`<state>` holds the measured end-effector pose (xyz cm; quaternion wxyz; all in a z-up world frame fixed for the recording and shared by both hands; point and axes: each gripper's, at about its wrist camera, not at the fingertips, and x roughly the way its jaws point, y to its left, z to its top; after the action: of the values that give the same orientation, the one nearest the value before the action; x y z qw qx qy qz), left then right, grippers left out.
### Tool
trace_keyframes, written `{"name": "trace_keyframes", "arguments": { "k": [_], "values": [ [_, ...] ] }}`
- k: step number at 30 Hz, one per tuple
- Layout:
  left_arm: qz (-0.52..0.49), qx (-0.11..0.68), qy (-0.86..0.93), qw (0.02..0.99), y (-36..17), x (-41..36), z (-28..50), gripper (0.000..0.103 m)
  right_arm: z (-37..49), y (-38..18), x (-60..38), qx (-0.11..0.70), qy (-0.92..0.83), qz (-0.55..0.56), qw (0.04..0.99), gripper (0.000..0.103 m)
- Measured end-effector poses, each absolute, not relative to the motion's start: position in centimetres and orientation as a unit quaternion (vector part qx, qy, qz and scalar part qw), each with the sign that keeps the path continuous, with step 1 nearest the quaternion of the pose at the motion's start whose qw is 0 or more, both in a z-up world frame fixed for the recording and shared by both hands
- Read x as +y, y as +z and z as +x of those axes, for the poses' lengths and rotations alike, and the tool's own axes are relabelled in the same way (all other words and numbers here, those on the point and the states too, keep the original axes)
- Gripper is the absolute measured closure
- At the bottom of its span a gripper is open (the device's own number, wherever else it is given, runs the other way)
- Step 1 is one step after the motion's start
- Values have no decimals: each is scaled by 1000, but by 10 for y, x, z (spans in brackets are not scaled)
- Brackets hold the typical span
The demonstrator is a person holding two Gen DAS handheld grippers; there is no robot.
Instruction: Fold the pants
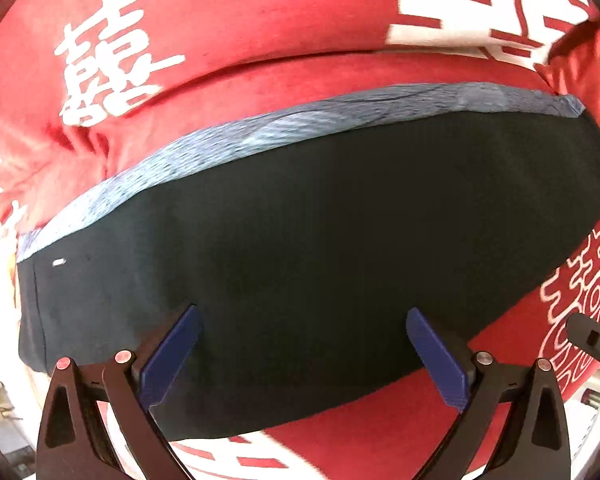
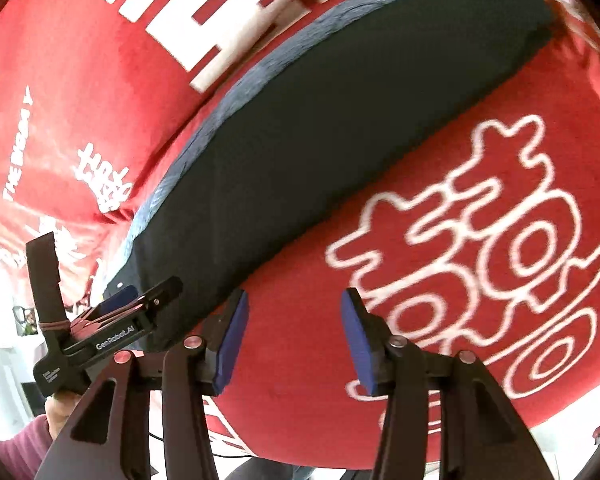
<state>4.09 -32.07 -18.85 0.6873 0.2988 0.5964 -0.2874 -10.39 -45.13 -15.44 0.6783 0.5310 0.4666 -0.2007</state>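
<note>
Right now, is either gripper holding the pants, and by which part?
Nothing is held. The left gripper is open over the dark pants; the right gripper is open over the red blanket.

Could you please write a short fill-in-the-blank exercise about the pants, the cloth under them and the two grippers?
1. The dark pants lie on a ____ cloth with white characters.
2. The band along the pants' far edge is ____-grey.
3. The left gripper hangs with both fingers over the ____.
4. The right gripper has its jaws ____ and holds nothing.

Missing words: red; blue; pants; open
</note>
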Motion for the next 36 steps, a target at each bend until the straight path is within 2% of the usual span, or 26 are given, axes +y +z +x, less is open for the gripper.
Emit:
{"name": "trace_keyframes", "arguments": {
  "k": [11,17,24,26,27,28,36],
  "values": [
    [306,584,-277,699,-199,-372,27,0,-154,-169,-495,438,-234,552,670,51],
    [251,620,-267,694,-216,-366,40,0,-163,-172,-523,425,-255,555,668,51],
    [260,613,-266,697,-215,-369,38,0,-160,-156,-563,409,-323,533,666,51],
    [259,614,-263,697,-214,-369,37,0,-157,-156,-576,415,-340,516,668,56],
    [260,615,-261,697,-213,-369,38,0,-155,-156,-581,419,-347,505,670,70],
    [261,616,-259,697,-212,-370,36,0,-153,-157,-587,427,-358,488,672,73],
    [262,615,-254,699,-211,-371,35,0,-158,-148,-598,420,-366,484,674,73]
  ]
}}
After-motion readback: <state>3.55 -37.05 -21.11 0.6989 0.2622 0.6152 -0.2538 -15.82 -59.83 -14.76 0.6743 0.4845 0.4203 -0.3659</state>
